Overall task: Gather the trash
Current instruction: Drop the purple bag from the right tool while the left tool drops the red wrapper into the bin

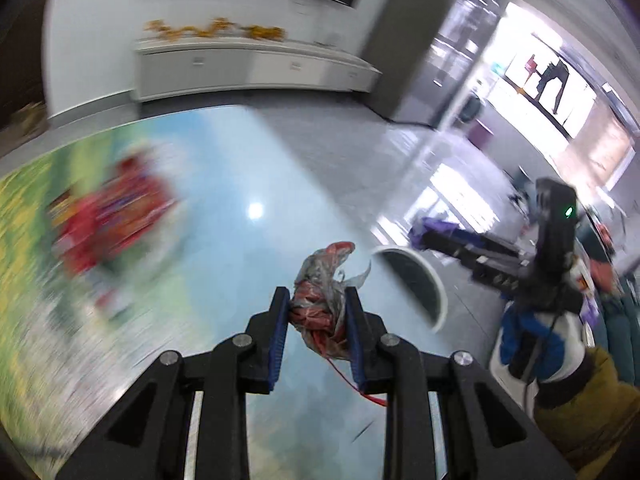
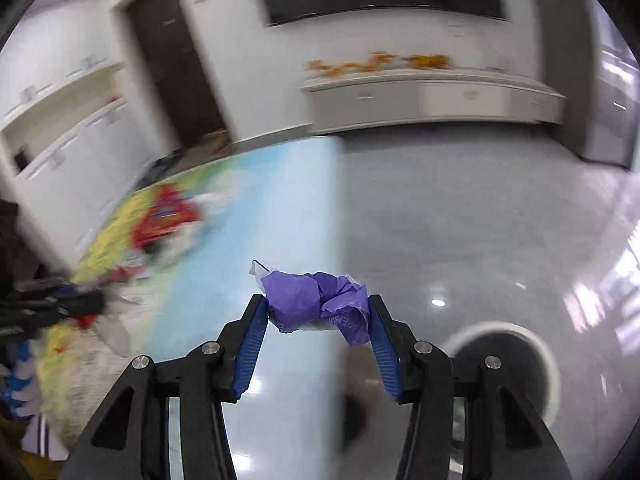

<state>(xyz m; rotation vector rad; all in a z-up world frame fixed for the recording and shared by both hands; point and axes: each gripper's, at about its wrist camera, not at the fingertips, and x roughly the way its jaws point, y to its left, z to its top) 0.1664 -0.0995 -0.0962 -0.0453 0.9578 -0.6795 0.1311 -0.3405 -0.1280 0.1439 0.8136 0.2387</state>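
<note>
Trash in both claws above the play mat

Floor (image 2: 460, 208) of pale grey glossy tile fills the lower part of both views, with a colourful play mat (image 2: 280, 208) laid over it, blue along its near strip and green, yellow and red further left, all blurred. A long white cabinet (image 2: 432, 100) stands against the far wall under a dark screen. A round white-rimmed bin (image 2: 504, 326) with a dark opening sits on the tile just beside the mat's edge. The left claw (image 1: 318, 312) is nearly closed, its blue pads pinching a crumpled clear-and-red plastic wrapper (image 1: 320, 300) held above the mat. The right claw (image 2: 318, 312) stands about half open, clamped on a wad of purple paper (image 2: 316, 300) above the mat's edge, near the bin.
</note>
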